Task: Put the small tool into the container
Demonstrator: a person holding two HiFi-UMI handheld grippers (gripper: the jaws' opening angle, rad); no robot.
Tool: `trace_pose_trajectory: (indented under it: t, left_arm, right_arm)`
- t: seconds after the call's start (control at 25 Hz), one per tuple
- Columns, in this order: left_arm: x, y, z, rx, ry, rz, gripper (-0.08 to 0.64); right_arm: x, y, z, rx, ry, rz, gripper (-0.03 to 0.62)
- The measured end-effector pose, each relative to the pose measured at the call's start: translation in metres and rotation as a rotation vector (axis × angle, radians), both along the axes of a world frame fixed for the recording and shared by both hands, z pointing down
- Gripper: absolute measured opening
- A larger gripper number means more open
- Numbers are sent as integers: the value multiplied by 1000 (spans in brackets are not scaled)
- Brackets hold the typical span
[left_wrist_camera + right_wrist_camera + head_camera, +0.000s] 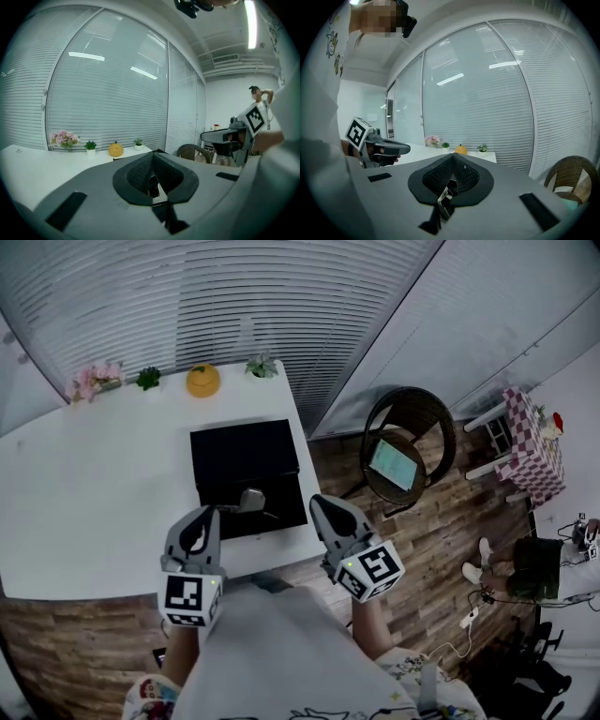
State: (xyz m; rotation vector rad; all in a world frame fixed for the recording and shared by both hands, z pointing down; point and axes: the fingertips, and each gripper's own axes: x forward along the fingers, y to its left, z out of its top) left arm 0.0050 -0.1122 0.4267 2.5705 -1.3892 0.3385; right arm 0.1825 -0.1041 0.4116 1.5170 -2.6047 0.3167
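- Head view: the small tool lies on the black container near its front edge, on the white table. The left gripper and right gripper flank it.
- Left gripper view: jaws pressed together, nothing between them.
- Right gripper view: jaws pressed together, nothing between them.

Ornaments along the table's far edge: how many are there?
4, in a row: pink flowers leftmost, then a small plant, a pumpkin, a second plant. None seems hidden.
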Motion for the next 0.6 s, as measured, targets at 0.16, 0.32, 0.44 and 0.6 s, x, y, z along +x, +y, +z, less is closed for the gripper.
trace_pose_trajectory:
  t: [0.16, 0.32, 0.44, 0.6]
  left_arm:
    - [-1, 0, 1, -1, 1, -2, 5]
    - [-1, -1, 2, -3, 1, -4, 5]
    - [-2, 0, 2, -2, 1, -5, 6]
    - [-3, 1, 1, -1, 1, -7, 6]
  right_arm:
    - [1, -1, 0, 4, 4, 8, 0]
    - [3, -2, 0, 3, 8, 14, 0]
    - [2, -1, 0, 4, 11, 13, 0]
    - [1, -1, -1, 8, 11, 11, 0]
